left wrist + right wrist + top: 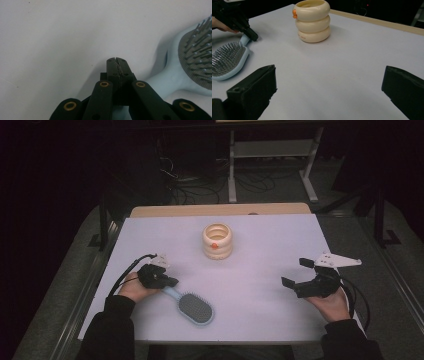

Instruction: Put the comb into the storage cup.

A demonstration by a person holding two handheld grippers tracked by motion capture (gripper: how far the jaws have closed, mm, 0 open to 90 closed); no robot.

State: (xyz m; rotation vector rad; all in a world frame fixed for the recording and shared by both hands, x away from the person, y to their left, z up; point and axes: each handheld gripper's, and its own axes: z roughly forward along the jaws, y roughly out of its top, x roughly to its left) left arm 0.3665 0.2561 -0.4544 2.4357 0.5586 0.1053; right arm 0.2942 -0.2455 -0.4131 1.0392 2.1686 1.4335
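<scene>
Your left hand-held gripper (167, 282), jaws pressed together, sits at the hairbrush (192, 306) handle, seemingly touching rather than pinching it. The brush lies on the table (260, 270), head pointing away towards your right hand-held gripper (295, 274), spread wide.

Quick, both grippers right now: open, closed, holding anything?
Left gripper: closed, fingers pressed together over the hairbrush handle; whether they grip it cannot be told.
Right gripper: open wide, holding nothing.
</scene>
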